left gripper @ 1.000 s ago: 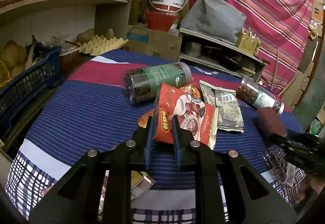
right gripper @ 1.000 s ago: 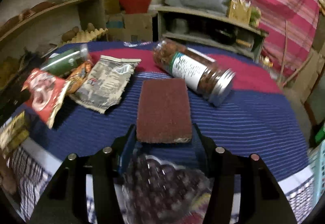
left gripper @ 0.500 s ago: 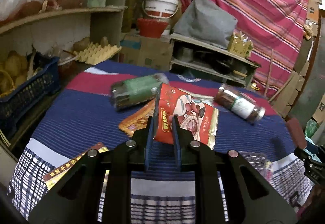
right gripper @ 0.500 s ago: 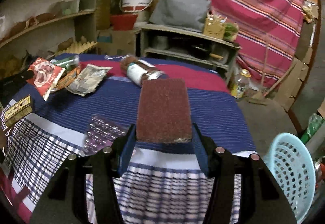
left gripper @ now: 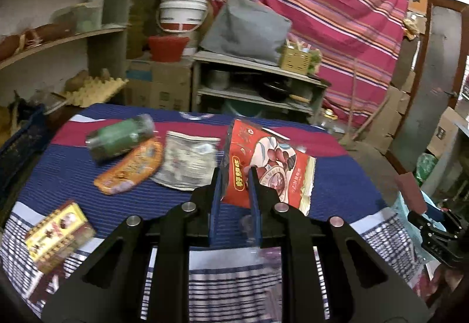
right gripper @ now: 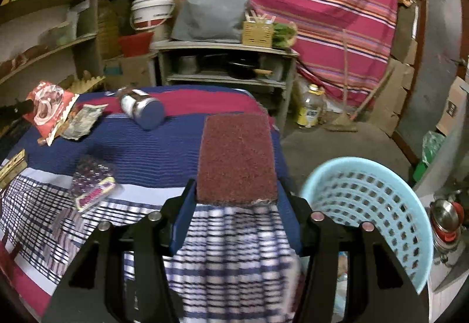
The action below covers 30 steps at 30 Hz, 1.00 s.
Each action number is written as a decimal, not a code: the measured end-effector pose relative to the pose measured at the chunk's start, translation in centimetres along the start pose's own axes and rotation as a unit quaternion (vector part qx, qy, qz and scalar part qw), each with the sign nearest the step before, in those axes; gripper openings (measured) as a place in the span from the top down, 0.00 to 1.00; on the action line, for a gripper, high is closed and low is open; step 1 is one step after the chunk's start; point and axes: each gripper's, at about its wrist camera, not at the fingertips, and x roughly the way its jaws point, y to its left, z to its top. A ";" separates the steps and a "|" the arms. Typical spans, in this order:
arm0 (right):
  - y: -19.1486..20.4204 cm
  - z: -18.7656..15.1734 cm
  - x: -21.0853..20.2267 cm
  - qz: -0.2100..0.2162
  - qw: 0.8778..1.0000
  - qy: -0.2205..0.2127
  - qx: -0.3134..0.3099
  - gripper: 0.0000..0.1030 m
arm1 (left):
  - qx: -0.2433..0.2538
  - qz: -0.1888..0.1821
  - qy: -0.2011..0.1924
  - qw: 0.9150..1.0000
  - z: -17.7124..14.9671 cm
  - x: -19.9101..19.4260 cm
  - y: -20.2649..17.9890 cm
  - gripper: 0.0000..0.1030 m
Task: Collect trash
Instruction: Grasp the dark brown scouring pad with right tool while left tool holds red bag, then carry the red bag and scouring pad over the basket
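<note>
Here, red snack packet (left gripper: pixel 265 167) lettering unreadable.

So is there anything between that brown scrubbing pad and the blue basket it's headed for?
Nothing visible. The right hand-held gripper holds the brown scouring pad past the table's edge, and the light blue basket sits open just to its right, with only bare floor between.

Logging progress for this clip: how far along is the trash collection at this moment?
Early to midway. Nothing clearly shows inside the blue basket, though its bottom is partly hidden. In hand: the left gripper pinches the red snack bag, and the right gripper holds the scouring pad beside the basket. Left on the table: orange wrapper, grey packet, yellow box, purple packet, two jars.
</note>
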 end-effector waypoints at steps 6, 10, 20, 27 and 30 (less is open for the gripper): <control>-4.7 -0.1 -1.8 -0.033 0.999 -0.009 0.023 0.48 | 0.009 -0.048 0.015 0.999 -0.2 1.2 -5.2 0.84; -7.7 -0.5 -2.6 -0.056 0.998 -0.004 0.037 0.48 | 0.021 -0.083 0.025 0.996 -0.5 2.3 -8.9 0.84; -13.6 -2.2 -2.8 -0.090 0.993 0.011 0.081 0.48 | 0.071 -0.150 0.050 0.985 -2.6 4.3 -18.5 0.84; -15.7 -3.1 -3.0 -0.099 0.990 0.010 0.100 0.48 | 0.093 -0.184 0.068 0.976 -4.0 5.2 -24.3 0.84; -16.2 -3.5 -3.2 -0.101 0.989 0.009 0.108 0.48 | 0.107 -0.194 0.074 0.972 -4.8 5.4 -26.6 0.84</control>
